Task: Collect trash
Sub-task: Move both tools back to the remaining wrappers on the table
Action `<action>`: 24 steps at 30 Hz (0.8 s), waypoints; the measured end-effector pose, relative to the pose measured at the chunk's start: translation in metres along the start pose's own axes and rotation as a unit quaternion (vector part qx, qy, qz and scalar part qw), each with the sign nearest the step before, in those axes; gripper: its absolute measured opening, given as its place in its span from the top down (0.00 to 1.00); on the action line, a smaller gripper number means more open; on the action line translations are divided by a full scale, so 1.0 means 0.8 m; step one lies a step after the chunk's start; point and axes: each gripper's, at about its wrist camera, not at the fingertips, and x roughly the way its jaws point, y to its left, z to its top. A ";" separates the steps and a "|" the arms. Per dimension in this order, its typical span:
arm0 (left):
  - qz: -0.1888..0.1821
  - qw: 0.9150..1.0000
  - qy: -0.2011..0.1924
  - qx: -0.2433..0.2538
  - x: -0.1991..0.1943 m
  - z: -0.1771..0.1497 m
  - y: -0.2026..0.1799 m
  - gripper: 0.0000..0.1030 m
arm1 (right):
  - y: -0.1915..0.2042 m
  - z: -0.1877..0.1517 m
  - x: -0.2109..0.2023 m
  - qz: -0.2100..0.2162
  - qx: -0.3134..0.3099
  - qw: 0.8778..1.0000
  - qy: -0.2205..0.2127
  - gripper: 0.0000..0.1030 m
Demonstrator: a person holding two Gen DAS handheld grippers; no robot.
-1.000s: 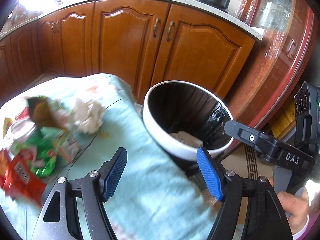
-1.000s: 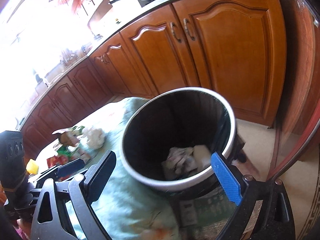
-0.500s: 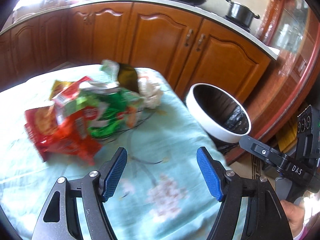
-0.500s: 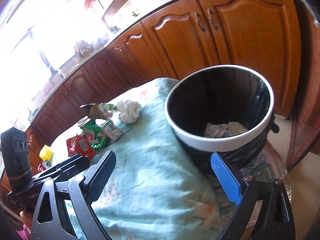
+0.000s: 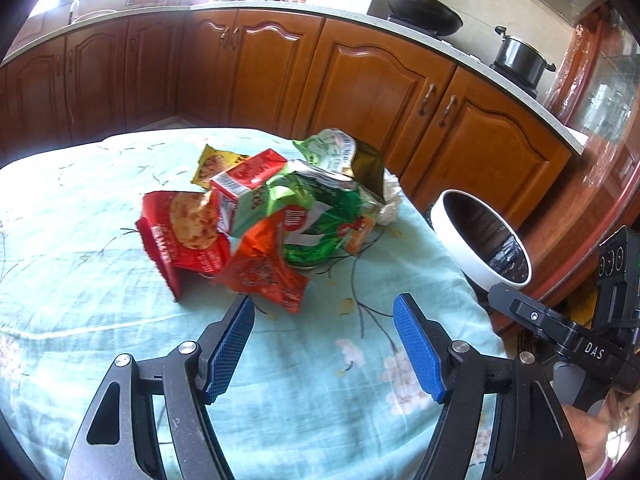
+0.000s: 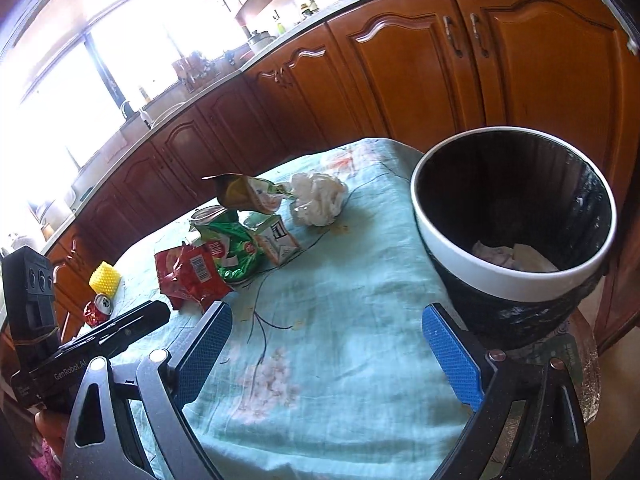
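A pile of snack wrappers (image 5: 260,224) lies on the table's pale green cloth (image 5: 100,280): red bags, a green bag and a small carton. A crumpled white tissue (image 6: 318,198) lies beside the pile (image 6: 224,248). The black trash bin with a white rim (image 6: 512,232) stands at the table's right edge, with paper inside; it also shows in the left wrist view (image 5: 480,236). My left gripper (image 5: 324,344) is open and empty just short of the pile. My right gripper (image 6: 326,354) is open and empty above the cloth, left of the bin.
Wooden kitchen cabinets (image 5: 360,88) run behind the table, with a pan (image 5: 420,12) and a pot (image 5: 520,60) on the counter. A yellow object (image 6: 105,282) and a red can (image 6: 98,310) lie at the table's far left.
My left gripper swung left from the bin to face the wrapper pile. My right gripper drew back from over the bin and now looks across the table.
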 end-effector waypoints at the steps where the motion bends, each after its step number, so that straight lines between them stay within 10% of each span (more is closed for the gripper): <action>1: 0.002 1.000 -0.001 -0.001 -0.001 0.001 0.003 0.30 | 0.002 0.001 0.002 0.001 -0.003 1.000 0.001 0.06; 24: 0.043 0.999 0.000 0.025 0.036 0.039 0.030 0.31 | 0.036 0.070 0.062 0.015 -0.045 0.999 -0.014 0.19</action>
